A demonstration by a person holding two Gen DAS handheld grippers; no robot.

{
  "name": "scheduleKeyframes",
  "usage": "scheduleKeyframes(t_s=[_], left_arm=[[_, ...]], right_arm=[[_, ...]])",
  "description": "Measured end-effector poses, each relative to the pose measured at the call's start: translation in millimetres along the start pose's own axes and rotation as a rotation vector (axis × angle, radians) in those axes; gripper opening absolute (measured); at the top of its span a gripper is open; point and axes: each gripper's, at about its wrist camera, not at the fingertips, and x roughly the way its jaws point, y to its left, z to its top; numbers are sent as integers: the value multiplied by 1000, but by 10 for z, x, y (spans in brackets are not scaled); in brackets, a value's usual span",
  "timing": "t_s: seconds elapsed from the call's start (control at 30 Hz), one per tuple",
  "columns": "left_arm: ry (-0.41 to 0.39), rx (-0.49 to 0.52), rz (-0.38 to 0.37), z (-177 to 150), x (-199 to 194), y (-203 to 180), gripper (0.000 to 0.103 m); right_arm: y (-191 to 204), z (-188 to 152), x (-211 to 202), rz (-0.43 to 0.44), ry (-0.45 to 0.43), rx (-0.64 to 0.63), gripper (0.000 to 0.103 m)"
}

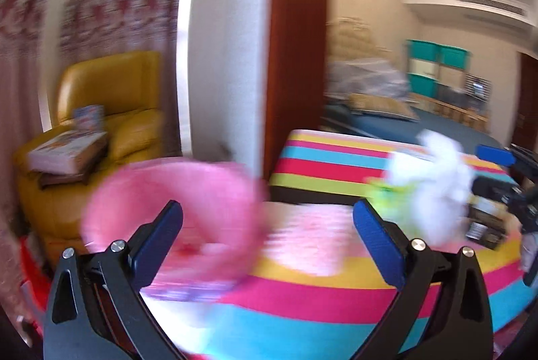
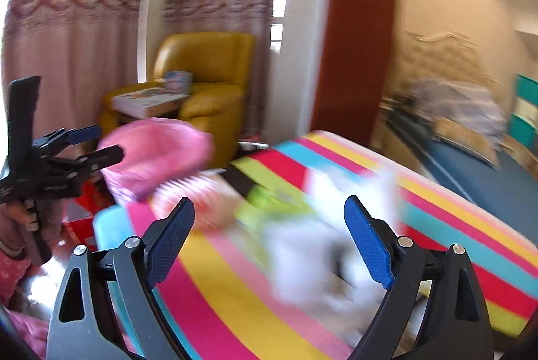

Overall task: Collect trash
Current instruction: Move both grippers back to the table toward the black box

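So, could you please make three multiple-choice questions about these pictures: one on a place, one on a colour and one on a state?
1. Where does the flat book lie?
A. on the yellow armchair
B. in a sink
C. on a shelf

2. What colour is the bag by the left gripper?
A. black
B. pink
C. brown

3. How do the jaws of the right gripper stand?
A. shut on a bottle
B. shut on nothing
C. wide open, with white crumpled paper ahead of them

Answers:
1 A, since it rests across the chair's arm and seat.
2 B, since both views show it pink.
3 C, since the two blue fingers stand far apart.
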Motion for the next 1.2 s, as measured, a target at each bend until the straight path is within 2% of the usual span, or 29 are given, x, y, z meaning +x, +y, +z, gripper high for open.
scheduleKeyframes(t_s=[0.1, 0.2, 0.3, 0.4, 0.53, 0.7, 0.8, 0.93, 1.03, 1.2], left_arm=[[2, 60, -101, -104, 96, -572, 98], [46, 86, -205, -207, 226, -1038, 98], [76, 123, -222, -287, 351, -1416, 98], [102, 154, -208, -376, 482, -1685, 98], [113, 193, -173, -419, 550, -1845, 98], [137, 196, -180, -461, 590, -1861, 98], [156, 170, -205, -430, 632, -1789, 98], [203, 80, -233, -398, 724, -1649, 98], [218, 33, -248, -390, 762, -1577, 98], [204, 50, -241, -404, 729, -1597, 98]], right_arm=[[-472, -266, -322, -86, 9, 78, 84], [-874, -558, -593, -190, 26, 114, 84], [-1247, -861, -787, -279, 61, 176, 84], [-1481, -1127, -862, -316, 123, 228, 84], [-1460, -1327, -800, -277, 203, 200, 84], [-1206, -1303, -660, -159, 217, 159, 84], [-1017, -1240, -473, -144, 279, 87, 77], [-922, -1197, -226, -102, 347, 54, 68], [-888, -1140, -119, -74, 356, 45, 66], [-871, -1079, 76, -45, 379, 40, 57]])
